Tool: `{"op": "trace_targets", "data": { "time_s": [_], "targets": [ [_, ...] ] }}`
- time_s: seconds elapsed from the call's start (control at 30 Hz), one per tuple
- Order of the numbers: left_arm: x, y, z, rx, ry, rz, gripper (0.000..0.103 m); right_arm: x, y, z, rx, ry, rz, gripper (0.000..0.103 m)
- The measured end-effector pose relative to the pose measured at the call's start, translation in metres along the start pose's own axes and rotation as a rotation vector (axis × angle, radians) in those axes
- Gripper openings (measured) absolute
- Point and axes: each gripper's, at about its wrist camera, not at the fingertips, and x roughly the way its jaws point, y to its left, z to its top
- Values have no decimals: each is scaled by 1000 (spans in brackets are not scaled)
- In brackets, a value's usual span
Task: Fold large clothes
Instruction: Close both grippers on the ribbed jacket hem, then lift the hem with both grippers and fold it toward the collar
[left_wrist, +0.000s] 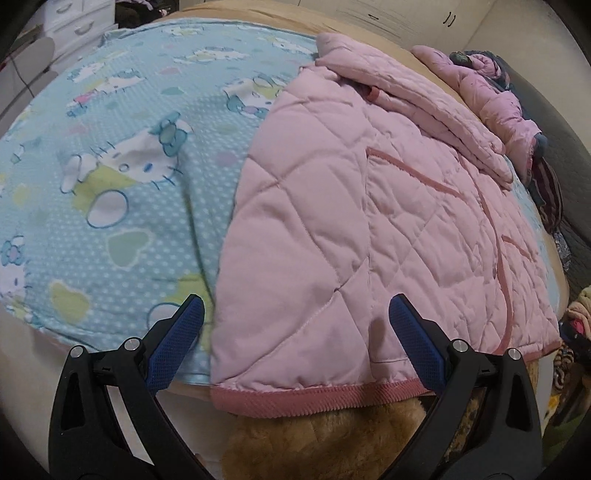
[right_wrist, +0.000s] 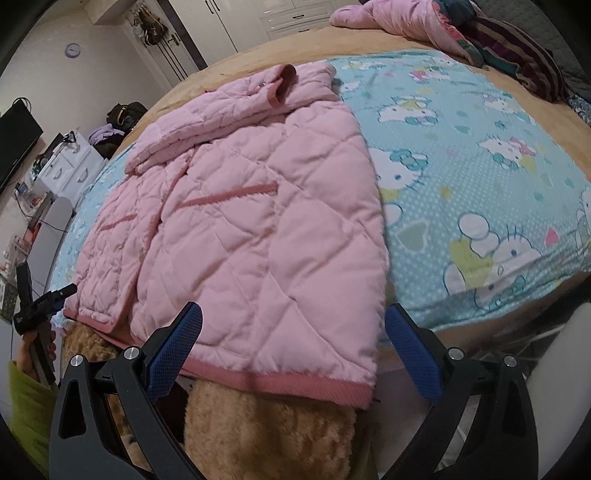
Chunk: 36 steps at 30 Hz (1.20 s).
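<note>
A pink quilted jacket lies flat, front up, on a blue cartoon-cat sheet spread over a bed. One sleeve is folded across its upper part. The darker pink hem hangs at the bed's near edge. My left gripper stands open just above the hem's left corner, holding nothing. In the right wrist view the same jacket fills the middle, and my right gripper is open over the hem's right corner. The left gripper shows at the far left, held by a hand.
A second pink puffy jacket and dark striped clothes lie at the bed's far side. A tan fuzzy blanket hangs below the hem. White drawers and a screen stand left of the bed.
</note>
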Motion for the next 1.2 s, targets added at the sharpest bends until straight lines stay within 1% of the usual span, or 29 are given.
{"op": "trace_targets", "data": {
  "time_s": [0.1, 0.17, 0.2, 0.23, 0.33, 0.37, 0.47, 0.5, 0.53, 0.57, 0.67, 0.73, 0.77, 0.83, 0.9, 0.97, 1.03, 1.07, 1.1, 1.13, 1.2],
  "targets": [
    [1, 3, 0, -24, -14, -26, 93, 3, -7, -6, 14, 17, -3, 99],
    [0, 3, -1, -32, -18, -47, 75, 4, -11, -9, 19, 26, 5, 99],
    [0, 2, -1, -30, -18, -38, 73, 4, -12, -10, 21, 28, 8, 99],
    [-1, 1, -1, -25, -20, -29, 68, 5, -14, -11, 24, 31, 10, 99],
    [-7, 0, -3, -14, -25, -44, 54, 10, -19, -13, 40, 45, 30, 99],
    [-9, 1, -4, -13, -30, -57, 52, 12, -20, -13, 50, 50, 43, 99],
    [-13, 6, -5, -23, -30, -76, 51, 17, -20, -14, 66, 51, 91, 99],
    [-13, 7, -5, -27, -28, -80, 50, 19, -19, -14, 66, 54, 105, 96],
    [-13, 8, -6, -27, -25, -85, 50, 22, -17, -15, 61, 60, 119, 90],
    [-13, 8, -6, -24, -23, -85, 50, 23, -15, -15, 57, 64, 118, 81],
    [-12, 9, -7, -21, -20, -87, 51, 27, -19, -18, 78, 54, 107, 72],
    [-10, 9, -8, -19, -9, -92, 59, 28, -22, -20, 94, 48, 124, 69],
    [-10, 9, -9, -18, -7, -90, 61, 29, -23, -20, 95, 48, 128, 68],
    [-7, 9, -10, -19, 2, -85, 62, 31, -25, -21, 93, 56, 139, 68],
    [-6, 8, -10, -28, -7, -80, 61, 34, -27, -22, 104, 71, 165, 68],
    [-8, 4, -9, -19, -23, -69, 52, 34, -27, -23, 100, 72, 171, 67],
    [-10, -1, -8, -6, -31, -59, 38, 32, -28, -23, 97, 62, 187, 63],
    [-12, -2, -8, -5, -34, -62, 30, 31, -28, -23, 91, 59, 190, 59],
    [-14, -3, -7, -2, -39, -60, 27, 27, -27, -23, 78, 50, 200, 51],
    [-15, -3, -6, 0, -41, -60, 24, 25, -27, -23, 73, 43, 209, 48],
    [-21, -4, -6, 0, -59, -72, 21, 16, -26, -22, 55, 11, 227, 32]
  ]
}}
